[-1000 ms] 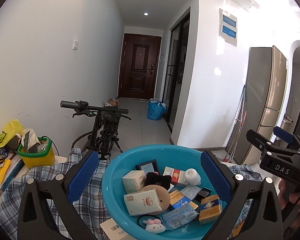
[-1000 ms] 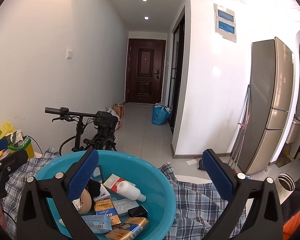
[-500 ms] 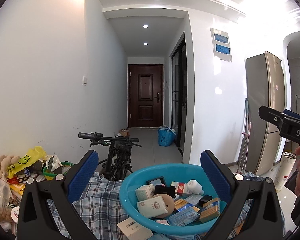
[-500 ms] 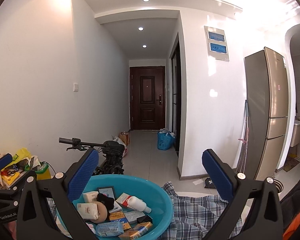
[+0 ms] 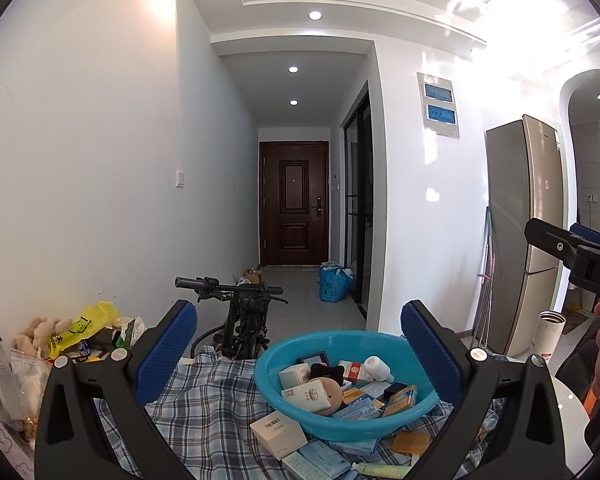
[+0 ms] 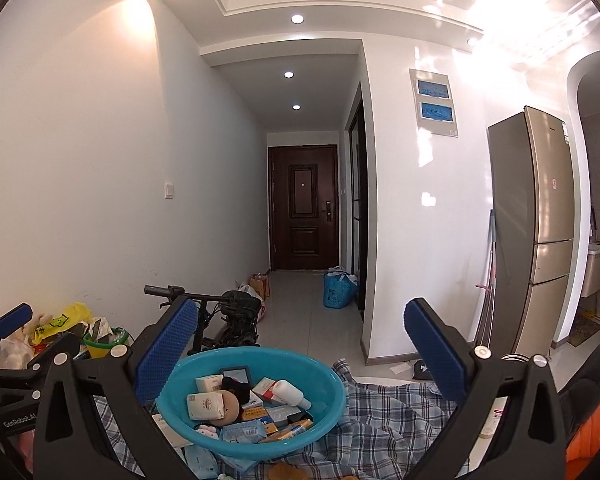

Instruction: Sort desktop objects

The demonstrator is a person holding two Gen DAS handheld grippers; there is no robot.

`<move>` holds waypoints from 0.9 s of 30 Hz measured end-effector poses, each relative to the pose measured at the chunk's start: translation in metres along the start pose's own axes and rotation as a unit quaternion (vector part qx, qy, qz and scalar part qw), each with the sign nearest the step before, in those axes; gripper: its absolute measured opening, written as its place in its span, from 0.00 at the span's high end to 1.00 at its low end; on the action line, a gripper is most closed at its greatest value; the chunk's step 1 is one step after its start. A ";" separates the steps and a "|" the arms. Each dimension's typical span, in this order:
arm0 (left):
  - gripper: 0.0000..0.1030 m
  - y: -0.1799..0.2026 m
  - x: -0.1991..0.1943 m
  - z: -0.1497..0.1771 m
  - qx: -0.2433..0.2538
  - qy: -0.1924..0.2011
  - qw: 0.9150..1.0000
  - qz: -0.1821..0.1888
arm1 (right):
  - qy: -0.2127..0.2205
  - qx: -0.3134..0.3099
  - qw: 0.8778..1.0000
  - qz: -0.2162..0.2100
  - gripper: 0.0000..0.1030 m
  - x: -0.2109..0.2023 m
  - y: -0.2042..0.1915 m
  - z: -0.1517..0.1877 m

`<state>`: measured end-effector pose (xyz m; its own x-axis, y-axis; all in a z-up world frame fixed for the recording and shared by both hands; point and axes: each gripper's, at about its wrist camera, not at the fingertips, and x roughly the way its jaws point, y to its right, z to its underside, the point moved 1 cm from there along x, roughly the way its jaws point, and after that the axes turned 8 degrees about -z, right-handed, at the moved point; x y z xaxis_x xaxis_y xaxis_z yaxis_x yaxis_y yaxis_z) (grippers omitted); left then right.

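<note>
A blue plastic basin (image 5: pixel 284 356) (image 6: pixel 332 408) stands on a blue checked cloth (image 5: pixel 204 404) (image 6: pixel 384 428) and holds several small boxes, a white bottle (image 5: pixel 376 368) (image 6: pixel 290 394) and a black item. More boxes lie loose in front of the basin, among them a white barcode box (image 5: pixel 278 434). My left gripper (image 5: pixel 300 356) is open and empty, held above and in front of the basin. My right gripper (image 6: pixel 300 356) is open and empty, to the right of the left one; it also shows at the right edge of the left wrist view (image 5: pixel 572 248).
A green and yellow bin (image 6: pixel 104 342) with clutter, a yellow bag (image 5: pixel 80 326) and a plush toy (image 5: pixel 40 330) sit at the left. A folding bike (image 5: pixel 240 312) stands behind the table. A fridge (image 6: pixel 540 224) and a hallway door (image 5: pixel 294 204) lie beyond.
Both grippers have drawn back and tilted up from the basin, so it sits lower and smaller in both views. Loose boxes in front of it have come into sight. Both stay open.
</note>
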<state>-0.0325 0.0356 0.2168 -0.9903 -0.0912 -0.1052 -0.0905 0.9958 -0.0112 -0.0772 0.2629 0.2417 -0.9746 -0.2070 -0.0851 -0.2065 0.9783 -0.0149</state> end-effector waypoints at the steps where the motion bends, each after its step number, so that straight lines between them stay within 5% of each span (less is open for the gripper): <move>1: 0.00 0.000 -0.005 -0.001 0.001 0.002 1.000 0.000 | 0.002 0.000 1.000 0.000 0.00 -0.004 0.000 -0.001; 10: 0.00 -0.005 -0.039 0.000 -0.005 0.004 1.000 0.000 | 0.019 0.006 1.000 0.002 0.00 -0.037 0.004 0.000; 20: 0.00 -0.006 -0.054 0.038 -0.008 0.008 1.000 -0.002 | 0.039 0.014 0.999 -0.004 0.00 -0.062 0.003 0.041; 27: 0.00 -0.001 -0.041 0.082 -0.019 -0.037 0.999 0.003 | 0.017 0.041 0.999 -0.012 0.00 -0.064 0.011 0.076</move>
<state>0.0165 0.0387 0.1392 -0.9803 -0.0832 -0.1793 -0.0896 0.9956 0.0280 -0.0108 0.2870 0.1708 -0.9723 -0.2283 -0.0507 -0.2227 0.9700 -0.0974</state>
